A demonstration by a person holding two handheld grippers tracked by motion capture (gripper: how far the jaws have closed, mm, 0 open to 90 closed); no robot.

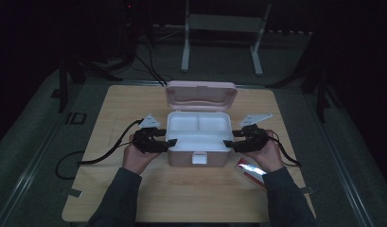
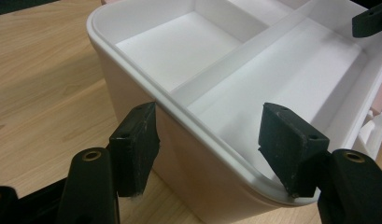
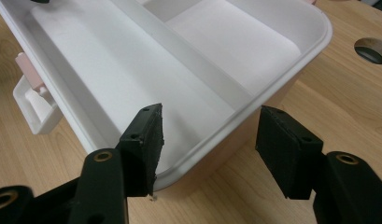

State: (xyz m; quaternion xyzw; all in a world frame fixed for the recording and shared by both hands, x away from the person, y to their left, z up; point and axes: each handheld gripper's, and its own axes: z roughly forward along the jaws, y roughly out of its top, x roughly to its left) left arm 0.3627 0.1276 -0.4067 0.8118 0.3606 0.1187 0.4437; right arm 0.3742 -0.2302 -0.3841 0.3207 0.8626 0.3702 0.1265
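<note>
Left gripper [image 1: 168,142]: fingers apart, straddling box [image 1: 198,135] left wall | box: mid-worktop [image 1: 134,198], lid [image 1: 200,94] open, compartments empty | right gripper [image 1: 227,143]: fingers apart, straddling right wall | step: likely seizing both walls; next needs both to close evenly | high view adds packet [image 1: 250,170] near right hand; gripper views add rim contact

box [image 1: 197,142] mid-table [image 1: 110,189], packet [image 1: 250,170] right (front)
</note>
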